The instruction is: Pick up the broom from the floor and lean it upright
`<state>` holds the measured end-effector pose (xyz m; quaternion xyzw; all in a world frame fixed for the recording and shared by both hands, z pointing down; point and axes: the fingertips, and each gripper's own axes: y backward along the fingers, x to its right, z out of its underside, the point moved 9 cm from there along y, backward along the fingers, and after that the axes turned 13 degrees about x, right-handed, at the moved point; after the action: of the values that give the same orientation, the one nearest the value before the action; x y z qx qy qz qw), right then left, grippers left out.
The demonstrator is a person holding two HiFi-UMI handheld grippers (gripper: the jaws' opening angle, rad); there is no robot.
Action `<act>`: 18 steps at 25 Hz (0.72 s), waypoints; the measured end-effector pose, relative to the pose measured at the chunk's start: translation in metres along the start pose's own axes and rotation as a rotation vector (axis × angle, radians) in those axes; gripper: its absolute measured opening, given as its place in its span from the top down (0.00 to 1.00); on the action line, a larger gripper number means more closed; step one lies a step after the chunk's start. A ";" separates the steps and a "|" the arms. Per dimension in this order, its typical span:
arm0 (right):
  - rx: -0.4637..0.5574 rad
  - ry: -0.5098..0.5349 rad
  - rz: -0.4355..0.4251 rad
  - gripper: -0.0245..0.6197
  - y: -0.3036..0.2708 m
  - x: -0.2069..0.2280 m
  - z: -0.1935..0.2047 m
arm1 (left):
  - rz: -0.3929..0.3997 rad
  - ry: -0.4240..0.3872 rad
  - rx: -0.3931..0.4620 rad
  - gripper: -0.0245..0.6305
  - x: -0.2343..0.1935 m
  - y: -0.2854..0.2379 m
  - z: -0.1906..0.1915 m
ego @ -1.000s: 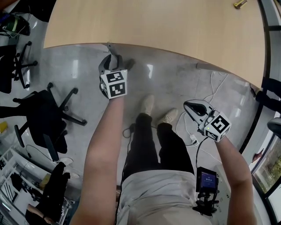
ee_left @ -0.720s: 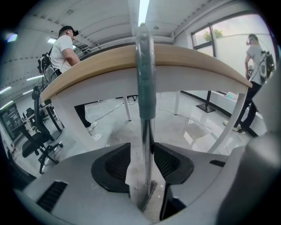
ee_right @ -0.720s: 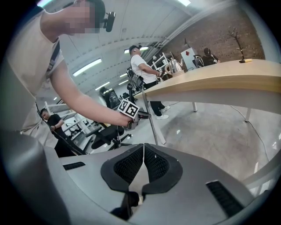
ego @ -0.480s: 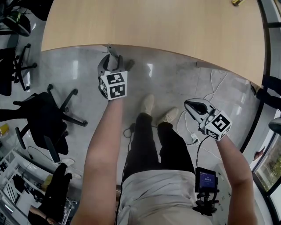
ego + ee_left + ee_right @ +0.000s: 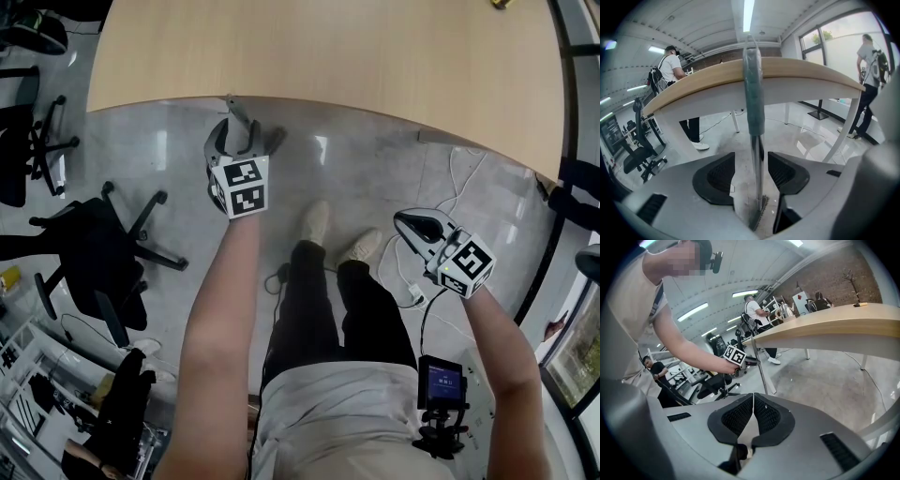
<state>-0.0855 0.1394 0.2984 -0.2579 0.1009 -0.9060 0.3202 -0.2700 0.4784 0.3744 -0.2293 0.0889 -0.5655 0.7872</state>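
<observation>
The broom stands upright, its metal handle [image 5: 756,140] with a green grip [image 5: 752,79] leaning on the wooden table's edge [image 5: 797,70] and its head [image 5: 759,215] on the floor. My left gripper [image 5: 751,171] is open: its jaws have just been opening, and the handle stands between the pads with a gap on each side. The head view shows the left gripper [image 5: 234,141] at the table's rim [image 5: 375,117], with the handle's top [image 5: 236,105] poking above it. My right gripper [image 5: 753,401] is shut on nothing and hangs apart at the right [image 5: 417,225]. The right gripper view also shows the broom handle [image 5: 761,369].
Black office chairs [image 5: 94,234] stand on the floor at the left. White cables [image 5: 412,291] lie near my shoes [image 5: 314,223]. A person [image 5: 675,65] stands behind the table and another [image 5: 869,70] walks by the window. White table legs [image 5: 736,124] stand beyond the broom.
The left gripper's jaws have spread wider round the broom handle. Both hands have stayed where they were, and the broom has stayed against the table.
</observation>
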 end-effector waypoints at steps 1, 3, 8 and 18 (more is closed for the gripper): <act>0.002 0.002 -0.002 0.93 0.000 0.000 0.000 | 0.000 0.003 0.003 0.66 0.000 0.003 0.000; 0.004 0.008 -0.003 0.93 0.002 0.002 0.001 | 0.006 0.011 0.005 0.66 0.002 0.009 0.001; 0.016 0.012 -0.001 0.93 0.011 0.007 -0.001 | 0.037 0.019 -0.014 0.66 0.014 0.032 0.007; 0.037 0.025 -0.009 0.93 0.050 0.029 -0.001 | -0.015 0.012 -0.029 0.66 0.033 0.042 -0.005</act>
<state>-0.0785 0.0826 0.2918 -0.2411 0.0867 -0.9121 0.3199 -0.2251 0.4572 0.3541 -0.2382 0.1001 -0.5712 0.7791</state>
